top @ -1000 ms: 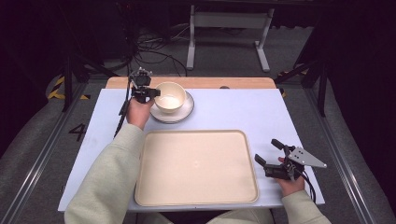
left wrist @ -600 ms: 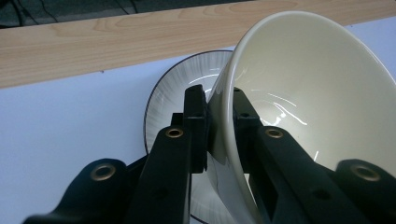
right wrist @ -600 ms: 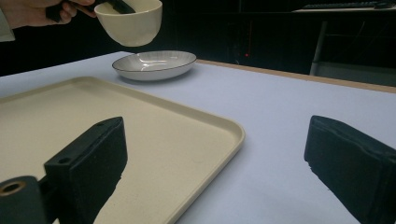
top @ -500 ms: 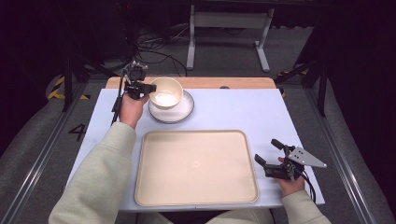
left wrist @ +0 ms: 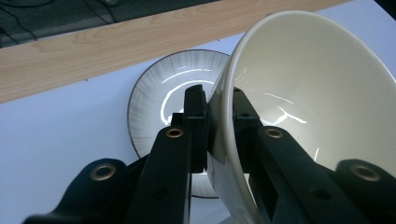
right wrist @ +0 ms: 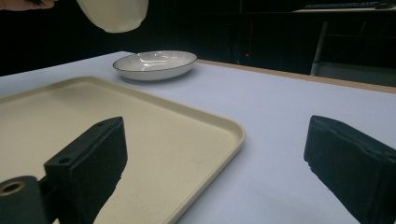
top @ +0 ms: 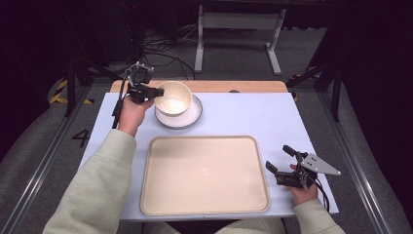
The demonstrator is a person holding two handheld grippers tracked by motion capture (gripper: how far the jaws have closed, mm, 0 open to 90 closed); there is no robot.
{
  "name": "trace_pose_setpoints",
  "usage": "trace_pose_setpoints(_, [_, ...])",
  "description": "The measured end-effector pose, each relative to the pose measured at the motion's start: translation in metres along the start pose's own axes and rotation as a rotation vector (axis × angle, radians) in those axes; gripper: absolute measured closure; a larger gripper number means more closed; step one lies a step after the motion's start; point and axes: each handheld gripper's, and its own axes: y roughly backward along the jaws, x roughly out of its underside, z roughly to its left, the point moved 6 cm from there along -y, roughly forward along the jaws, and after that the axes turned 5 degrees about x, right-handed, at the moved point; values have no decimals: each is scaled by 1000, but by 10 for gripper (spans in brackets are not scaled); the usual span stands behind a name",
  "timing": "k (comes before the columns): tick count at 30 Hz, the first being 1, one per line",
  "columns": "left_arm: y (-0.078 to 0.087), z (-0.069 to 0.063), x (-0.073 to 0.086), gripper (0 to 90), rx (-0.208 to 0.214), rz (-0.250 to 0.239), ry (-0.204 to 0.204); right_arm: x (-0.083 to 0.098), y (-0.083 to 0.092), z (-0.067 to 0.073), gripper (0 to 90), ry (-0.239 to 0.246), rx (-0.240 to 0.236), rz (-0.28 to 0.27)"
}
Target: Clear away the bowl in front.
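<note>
While the left gripper (top: 157, 91) clamped the bowl (top: 172, 97) rim, apparently clear above the plate (top: 192, 116), the right gripper (top: 280, 159) rested wide open, empty, beside the tray (top: 204, 175).

A pale blue-white table top (top: 253, 114) with a wooden strip (top: 234, 86) along its far edge stands in a dim room — grey floor (top: 341, 73) all round. At 12 o'clock a grey metal stand (top: 238, 22); at 10 o'clock tangled cables (top: 163, 48) and yellow-black tape (top: 61, 92).
</note>
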Motion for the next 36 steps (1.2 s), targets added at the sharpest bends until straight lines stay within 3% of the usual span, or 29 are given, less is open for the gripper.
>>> trace_pose_setpoints(11, [7,-23,9,818,67,18,-69,0,0,0,65,0,-3,-1])
trace_pose_setpoints(20, [11,-48,19,818,121,38,-149,0,0,0,65,1,-5,-1])
trace_pose_setpoints(36, [27,-92,41,819,179,26,-266,0,0,0,65,3,-10,-2])
